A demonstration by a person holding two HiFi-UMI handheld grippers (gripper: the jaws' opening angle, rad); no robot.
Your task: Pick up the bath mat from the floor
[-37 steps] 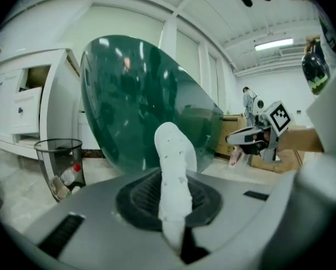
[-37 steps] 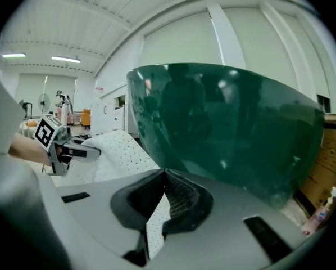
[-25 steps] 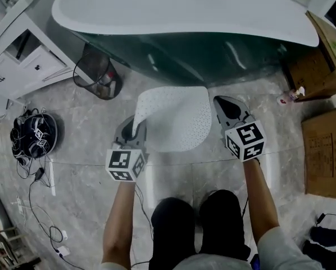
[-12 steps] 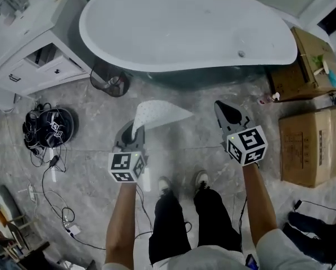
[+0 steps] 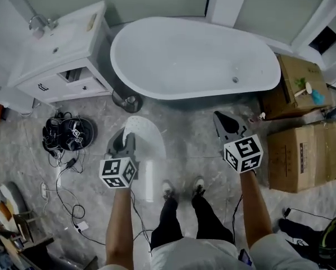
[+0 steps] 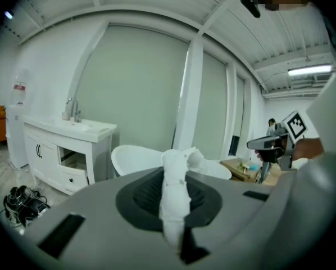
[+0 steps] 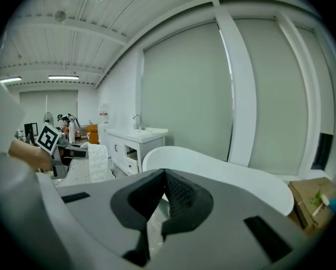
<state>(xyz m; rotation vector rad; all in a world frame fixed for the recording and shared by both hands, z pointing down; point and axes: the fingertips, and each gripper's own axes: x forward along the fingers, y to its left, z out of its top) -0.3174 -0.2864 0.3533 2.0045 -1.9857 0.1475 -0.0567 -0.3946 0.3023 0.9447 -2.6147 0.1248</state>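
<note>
The white perforated bath mat (image 5: 147,137) hangs off the floor from my left gripper (image 5: 126,136), which is shut on its upper edge. In the left gripper view the bunched mat (image 6: 176,191) stands pinched between the jaws of the left gripper (image 6: 177,170). My right gripper (image 5: 225,120) is held level to the right, apart from the mat, its jaws shut with nothing between them. In the right gripper view the right gripper (image 7: 165,176) shows its tips touching, and the hanging mat (image 7: 98,162) is at the far left.
A white bathtub (image 5: 196,58) lies ahead, with a white vanity (image 5: 61,44) at its left and a wire bin (image 5: 128,101) between them. Cardboard boxes (image 5: 300,151) stand at the right. A tangle of cables and gear (image 5: 67,134) lies on the floor at the left.
The mat has come up off the floor and now hangs folded from the left gripper. The head view has risen well above the floor. The right gripper stays beside it, empty.
</note>
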